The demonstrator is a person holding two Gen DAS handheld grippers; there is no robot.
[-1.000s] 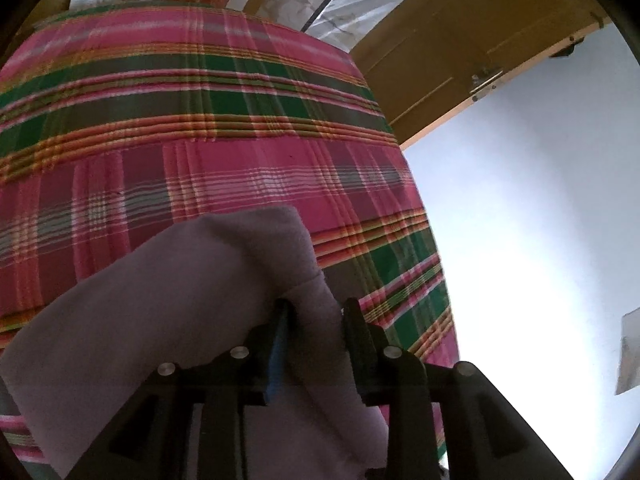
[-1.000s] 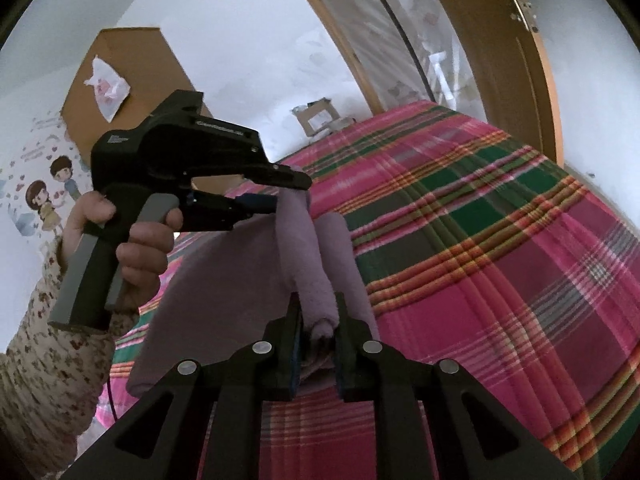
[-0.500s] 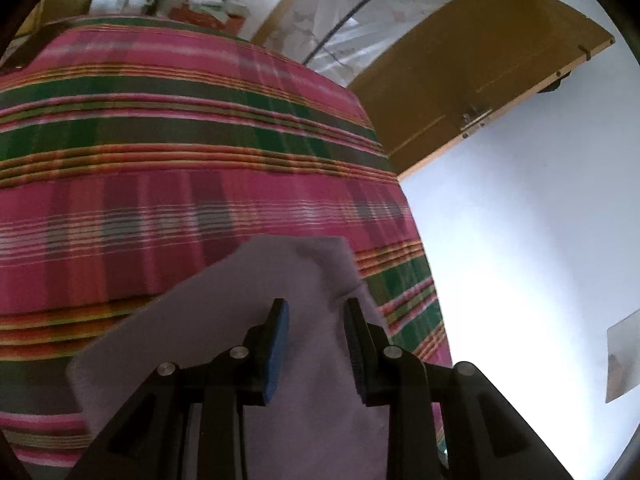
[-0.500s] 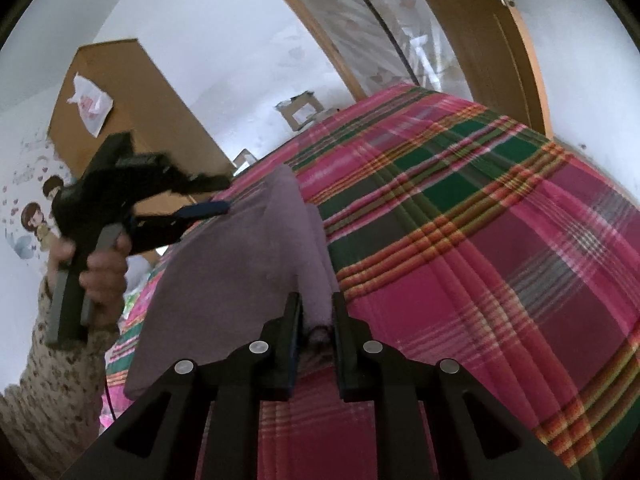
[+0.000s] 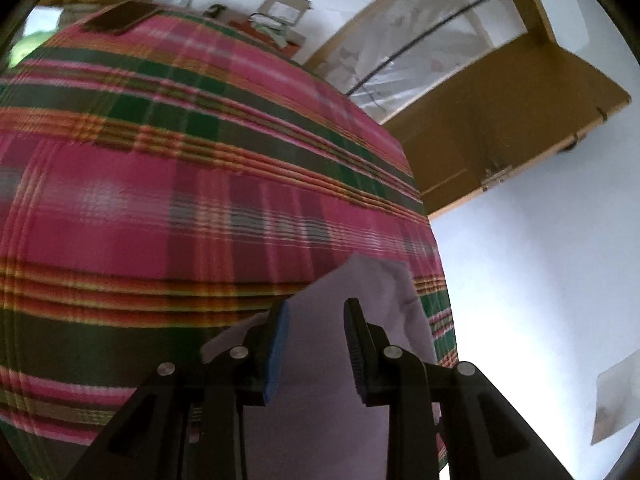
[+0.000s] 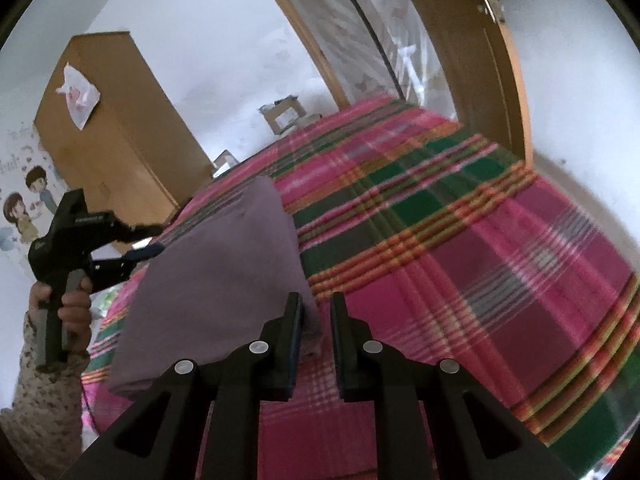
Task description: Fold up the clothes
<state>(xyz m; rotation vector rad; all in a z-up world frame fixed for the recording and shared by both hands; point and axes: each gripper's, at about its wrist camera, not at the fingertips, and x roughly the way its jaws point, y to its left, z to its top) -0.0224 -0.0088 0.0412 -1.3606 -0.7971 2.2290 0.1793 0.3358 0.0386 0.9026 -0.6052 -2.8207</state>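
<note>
Boxes: I see an open cardboard box [image 6: 282, 114] on the floor past the bed's far end; I can't make out what is in it. Left wrist view shows more boxes [image 5: 282, 4] there with papers stacked beside them.
Wardrobe: wooden wardrobe [image 6: 116, 136], doors shut, a white plastic bag [image 6: 78, 94] on its side.
Garment: mauve garment [image 6: 216, 276] lies folded flat on the plaid bedspread [image 6: 460, 248], near the bed's left edge.
My left gripper: left gripper [image 5: 316, 344] has its jaws apart, nothing pinched. The cloth [image 5: 332, 380] spreads under and between the fingers; I can't tell whether they touch it. From the right wrist view, the left gripper [image 6: 150, 242] sits at the garment's far-left edge, fingertips just beside it.
My right gripper: right gripper [image 6: 316, 330] has its fingers parted. The garment's near corner lies in the gap, against the left finger [image 6: 292, 324] and not clamped.
Phone: dark flat phone [image 5: 120, 20] rests at the bedspread's far corner, well apart from the garment.
</note>
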